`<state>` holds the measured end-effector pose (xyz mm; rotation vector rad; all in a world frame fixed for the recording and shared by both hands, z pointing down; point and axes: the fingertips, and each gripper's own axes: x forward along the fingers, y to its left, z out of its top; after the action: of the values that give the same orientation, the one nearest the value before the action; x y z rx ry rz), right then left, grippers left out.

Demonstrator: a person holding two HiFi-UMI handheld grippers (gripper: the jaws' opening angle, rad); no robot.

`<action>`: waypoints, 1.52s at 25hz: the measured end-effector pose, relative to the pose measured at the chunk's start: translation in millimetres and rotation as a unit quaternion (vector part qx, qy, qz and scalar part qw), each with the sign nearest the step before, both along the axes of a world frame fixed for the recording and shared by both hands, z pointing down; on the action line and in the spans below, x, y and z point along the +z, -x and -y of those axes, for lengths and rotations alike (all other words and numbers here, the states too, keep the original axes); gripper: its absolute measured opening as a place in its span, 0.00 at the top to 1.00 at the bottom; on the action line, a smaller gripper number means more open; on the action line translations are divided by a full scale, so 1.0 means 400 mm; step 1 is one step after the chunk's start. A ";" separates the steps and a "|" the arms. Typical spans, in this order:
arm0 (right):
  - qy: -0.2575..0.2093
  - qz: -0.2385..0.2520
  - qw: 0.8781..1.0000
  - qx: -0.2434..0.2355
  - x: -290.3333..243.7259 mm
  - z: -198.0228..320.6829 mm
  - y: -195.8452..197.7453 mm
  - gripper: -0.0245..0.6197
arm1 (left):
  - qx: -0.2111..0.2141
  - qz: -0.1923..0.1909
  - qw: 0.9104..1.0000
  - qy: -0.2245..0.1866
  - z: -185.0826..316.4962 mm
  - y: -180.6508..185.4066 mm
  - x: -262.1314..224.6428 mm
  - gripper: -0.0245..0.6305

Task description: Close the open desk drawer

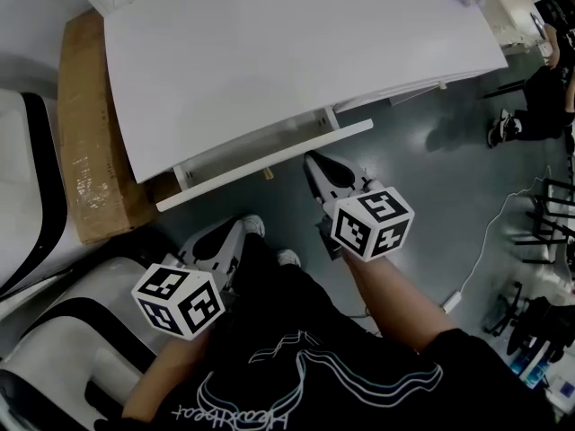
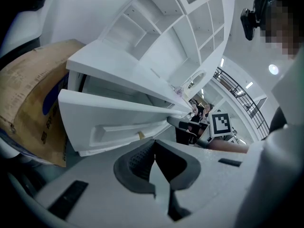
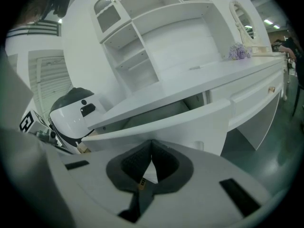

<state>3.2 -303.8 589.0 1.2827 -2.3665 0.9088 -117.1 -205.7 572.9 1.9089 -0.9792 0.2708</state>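
Drawer [image 1: 269, 163]: pulled out from under the white desk [image 1: 296, 52], not yet closed.
Right gripper [image 3: 152, 145]: jaws together, empty, near drawer front; contact unclear.
Left gripper [image 2: 154, 145]: jaws together, empty, farther off.
Remaining: the whole push, seemingly.

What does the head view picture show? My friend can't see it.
Seen from above, a white desk has its drawer pulled partly out. The right gripper points at the drawer's front, close to it, while the left gripper hangs lower, away from it. A brown cardboard box stands beside the desk.
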 end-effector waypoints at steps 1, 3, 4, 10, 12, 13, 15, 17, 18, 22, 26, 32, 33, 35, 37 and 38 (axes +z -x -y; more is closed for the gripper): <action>0.000 0.000 1.000 0.001 0.001 0.007 0.003 0.95 | 0.000 0.000 1.000 0.001 0.004 0.003 0.002 0.96; -0.002 -0.001 1.000 0.002 0.002 0.021 0.008 0.95 | -0.001 0.000 1.000 0.002 0.011 0.009 0.008 0.96; -0.002 -0.001 1.000 0.002 0.003 0.027 0.011 0.95 | -0.002 0.001 1.000 0.003 0.014 0.012 0.011 0.96; -0.006 -0.002 1.000 0.002 0.006 0.061 0.024 0.95 | -0.005 0.001 1.000 0.006 0.029 0.023 0.021 0.96; -0.007 -0.005 1.000 0.001 0.006 0.072 0.029 0.95 | -0.005 0.000 1.000 0.008 0.033 0.025 0.023 0.96; -0.008 -0.004 1.000 0.001 0.005 0.078 0.030 0.95 | -0.006 0.000 1.000 0.008 0.034 0.026 0.025 0.96; -0.010 -0.001 1.000 0.002 0.003 0.089 0.032 0.95 | -0.007 0.000 1.000 0.010 0.039 0.028 0.031 0.96; -0.013 0.001 1.000 0.004 0.002 0.099 0.033 0.95 | -0.009 0.000 1.000 0.012 0.042 0.030 0.036 0.96; -0.014 0.001 1.000 0.005 0.001 0.102 0.034 0.95 | -0.009 0.000 1.000 0.012 0.043 0.030 0.038 0.96; -0.013 0.000 1.000 0.005 -0.001 0.112 0.036 0.95 | -0.011 0.000 1.000 0.013 0.043 0.032 0.042 0.96; -0.013 0.000 1.000 0.007 -0.001 0.112 0.035 0.95 | -0.013 -0.001 1.000 0.011 0.043 0.033 0.041 0.96; -0.016 0.005 1.000 0.004 -0.004 0.112 0.034 0.95 | -0.017 0.000 1.000 0.001 0.032 0.029 0.028 0.96; -0.020 0.004 1.000 0.002 -0.010 0.111 0.033 0.95 | -0.019 0.000 1.000 -0.002 0.030 0.028 0.023 0.96; -0.027 0.006 1.000 -0.003 -0.028 0.100 0.032 0.95 | -0.022 0.001 1.000 -0.010 0.024 0.026 0.011 0.96; -0.033 0.013 0.999 -0.013 -0.053 0.078 0.033 0.95 | -0.028 0.001 0.999 -0.021 0.015 0.025 -0.006 0.96; -0.037 0.019 0.999 -0.018 -0.069 0.064 0.033 0.95 | -0.030 0.000 0.999 -0.026 0.010 0.023 -0.017 0.96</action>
<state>-9.9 -329.3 561.4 1.2554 -2.4661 0.8500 -126.5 -209.9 566.2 1.9225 -1.0521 0.2123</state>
